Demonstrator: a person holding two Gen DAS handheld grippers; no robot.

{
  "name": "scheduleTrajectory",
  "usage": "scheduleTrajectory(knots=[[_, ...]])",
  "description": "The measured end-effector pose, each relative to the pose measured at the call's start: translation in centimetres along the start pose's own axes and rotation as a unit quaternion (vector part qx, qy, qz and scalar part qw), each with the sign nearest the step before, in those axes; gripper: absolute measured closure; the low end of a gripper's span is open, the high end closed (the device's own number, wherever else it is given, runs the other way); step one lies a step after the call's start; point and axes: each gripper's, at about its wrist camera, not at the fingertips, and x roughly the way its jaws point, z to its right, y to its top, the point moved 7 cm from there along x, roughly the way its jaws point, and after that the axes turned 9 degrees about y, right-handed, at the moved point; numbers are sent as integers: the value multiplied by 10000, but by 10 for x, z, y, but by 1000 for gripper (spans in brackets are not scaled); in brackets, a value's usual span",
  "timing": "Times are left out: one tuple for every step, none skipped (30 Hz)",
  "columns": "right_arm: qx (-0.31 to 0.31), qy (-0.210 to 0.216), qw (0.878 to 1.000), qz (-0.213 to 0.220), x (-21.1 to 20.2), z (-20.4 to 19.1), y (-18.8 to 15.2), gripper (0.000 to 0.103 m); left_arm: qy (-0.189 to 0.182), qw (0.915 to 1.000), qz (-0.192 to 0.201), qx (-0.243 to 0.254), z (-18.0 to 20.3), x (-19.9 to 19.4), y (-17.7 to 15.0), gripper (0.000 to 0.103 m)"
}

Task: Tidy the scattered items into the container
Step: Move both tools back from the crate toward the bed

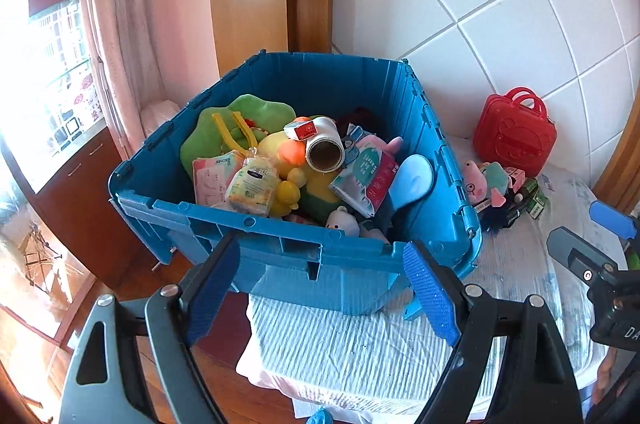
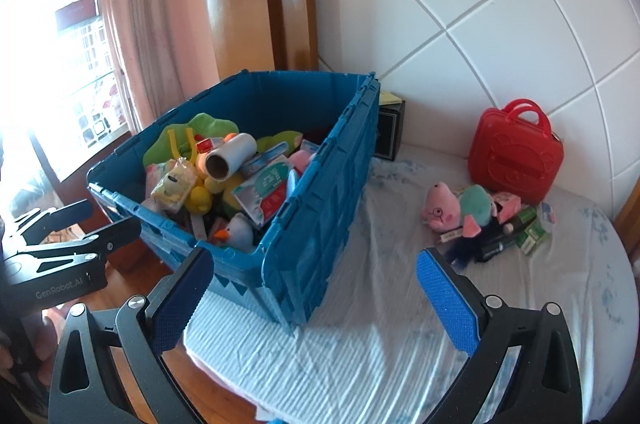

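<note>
White padded wall panels and a pink curtain back a bed (image 2: 360, 304) spread with a pale striped sheet. On it sits the blue crate (image 2: 320, 224), already heaped with toys. Still out are a pink pig toy (image 2: 444, 209), some small green boxes (image 2: 532, 236) touching it, and a red case (image 2: 516, 153) just behind. Both tongs stand wide apart and empty. The right tongs (image 2: 312, 304) face the crate's corner, the leftovers ahead and to their right; the left tongs (image 1: 320, 288) are at the crate's near wall, so the right hand looks nearer. The pig toy lies sideways, head toward the crate.
</note>
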Motion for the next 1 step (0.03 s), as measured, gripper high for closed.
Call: scheduleTrajectory(knots=[[-11, 5, 10000, 15, -2, -1, -1, 0, -12, 10000, 18, 10, 1, -4, -1, 19]])
